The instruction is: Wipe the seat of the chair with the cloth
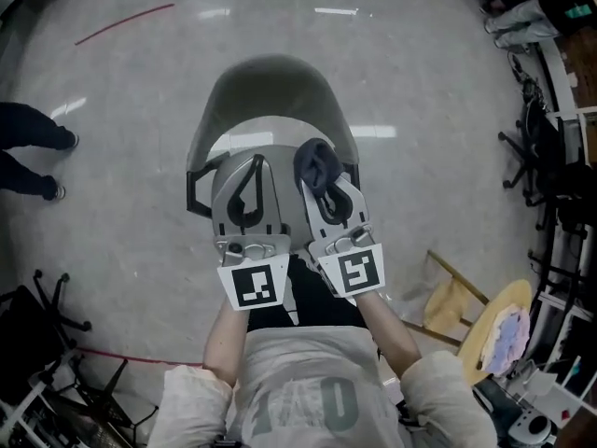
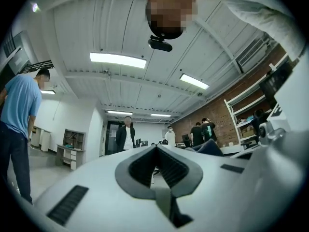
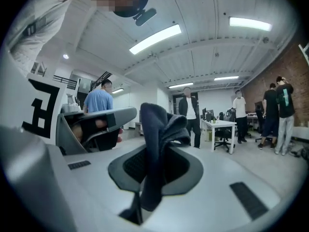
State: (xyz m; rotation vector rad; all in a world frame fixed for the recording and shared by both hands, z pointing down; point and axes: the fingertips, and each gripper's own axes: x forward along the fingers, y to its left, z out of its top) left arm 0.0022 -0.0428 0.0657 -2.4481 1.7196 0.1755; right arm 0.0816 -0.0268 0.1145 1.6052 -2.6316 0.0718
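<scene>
A grey chair [image 1: 270, 87] stands right below me in the head view, its pale seat [image 1: 275, 131] partly covered by both grippers. My right gripper [image 1: 322, 177] is shut on a dark blue cloth [image 1: 317, 161], which bunches up above the jaws. In the right gripper view the cloth [image 3: 157, 129] sticks out from between the pads of that gripper [image 3: 154, 166]. My left gripper [image 1: 247, 180] hovers beside it over the seat, jaws together with nothing in them. The left gripper view shows its pads meeting [image 2: 156, 151] and the cloth [image 2: 211, 146] off to the right.
A person's legs [image 1: 33, 157] stand on the floor at the left. Office chair bases [image 1: 527, 157] and shelving crowd the right edge. A wooden stool [image 1: 499, 329] with rags sits at lower right. Several people [image 3: 189, 112] and a white table [image 3: 219, 127] are further off.
</scene>
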